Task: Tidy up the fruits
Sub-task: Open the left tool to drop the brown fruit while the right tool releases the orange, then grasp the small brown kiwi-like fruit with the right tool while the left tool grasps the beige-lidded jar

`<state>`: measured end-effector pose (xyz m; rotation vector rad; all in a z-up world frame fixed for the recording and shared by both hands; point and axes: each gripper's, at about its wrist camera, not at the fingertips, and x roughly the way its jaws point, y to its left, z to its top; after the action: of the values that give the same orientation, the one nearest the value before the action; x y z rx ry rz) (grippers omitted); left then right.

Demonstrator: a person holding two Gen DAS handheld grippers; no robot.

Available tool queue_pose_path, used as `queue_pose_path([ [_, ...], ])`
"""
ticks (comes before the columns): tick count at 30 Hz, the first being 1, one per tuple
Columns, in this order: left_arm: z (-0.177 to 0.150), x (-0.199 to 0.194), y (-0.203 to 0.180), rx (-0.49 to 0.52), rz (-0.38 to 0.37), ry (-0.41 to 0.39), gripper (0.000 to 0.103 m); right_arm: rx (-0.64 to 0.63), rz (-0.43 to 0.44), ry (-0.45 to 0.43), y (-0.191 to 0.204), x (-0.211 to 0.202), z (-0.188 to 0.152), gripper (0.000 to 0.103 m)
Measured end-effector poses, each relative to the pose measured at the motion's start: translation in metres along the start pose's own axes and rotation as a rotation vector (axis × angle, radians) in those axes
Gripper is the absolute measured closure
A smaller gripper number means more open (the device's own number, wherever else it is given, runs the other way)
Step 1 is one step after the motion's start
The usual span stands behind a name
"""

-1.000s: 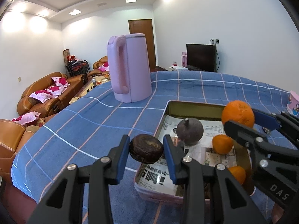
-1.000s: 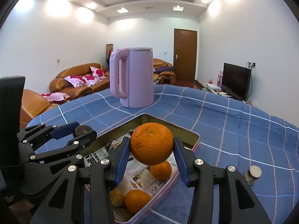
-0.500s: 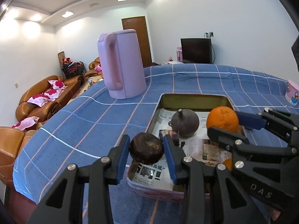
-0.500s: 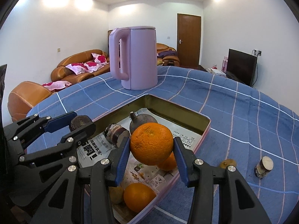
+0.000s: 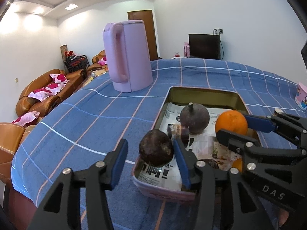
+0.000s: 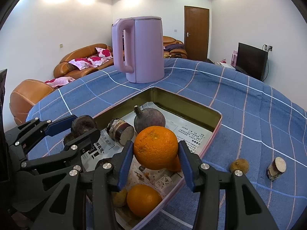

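Left wrist view: left gripper (image 5: 150, 154) jaws now opening off the dark fruit (image 5: 156, 150); right gripper (image 6: 156, 158) grips orange (image 6: 155, 147).

Black gripper (image 5: 149, 161), blue pads (image 5: 120, 163)

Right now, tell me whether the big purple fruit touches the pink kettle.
Apart. The right wrist view shows the big purple fruit inside the tray, blue cloth separating it from the pink kettle.

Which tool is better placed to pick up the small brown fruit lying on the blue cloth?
Probably the right tool: the small brown fruit lies right beside it, but it must drop its orange first.
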<state>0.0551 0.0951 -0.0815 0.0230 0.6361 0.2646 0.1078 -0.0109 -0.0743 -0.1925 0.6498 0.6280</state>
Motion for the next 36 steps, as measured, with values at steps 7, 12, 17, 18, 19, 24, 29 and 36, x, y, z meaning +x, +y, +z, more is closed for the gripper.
queue_pose_path([
  [7,0.001,-0.008,0.007,-0.020,0.017,-0.027,0.028,0.018,0.005,-0.042,-0.005,-0.009,-0.002,0.042],
  [12,0.002,-0.015,0.004,-0.015,0.015,-0.050,0.012,0.021,-0.021,-0.060,-0.012,-0.019,-0.007,0.042],
  [17,0.002,-0.020,0.000,-0.020,0.014,-0.074,0.005,0.054,-0.082,-0.075,-0.035,-0.038,-0.015,0.042],
  [18,0.002,-0.020,0.000,-0.022,0.013,-0.074,0.005,0.063,-0.099,-0.074,-0.042,-0.043,-0.018,0.042],
  [19,0.003,-0.020,-0.001,-0.024,0.012,-0.074,0.005,0.071,-0.114,-0.068,-0.049,-0.047,-0.021,0.042],
  [24,0.004,-0.018,-0.010,-0.026,0.003,-0.070,0.005,0.092,-0.208,-0.032,-0.082,-0.057,-0.032,0.042],
  [29,0.010,-0.020,-0.018,-0.016,-0.008,-0.074,0.005,0.077,-0.225,0.014,-0.094,-0.045,-0.030,0.042],
  [36,0.022,-0.018,-0.029,-0.003,-0.025,-0.079,0.004,0.080,-0.206,0.099,-0.096,-0.013,-0.017,0.050],
])
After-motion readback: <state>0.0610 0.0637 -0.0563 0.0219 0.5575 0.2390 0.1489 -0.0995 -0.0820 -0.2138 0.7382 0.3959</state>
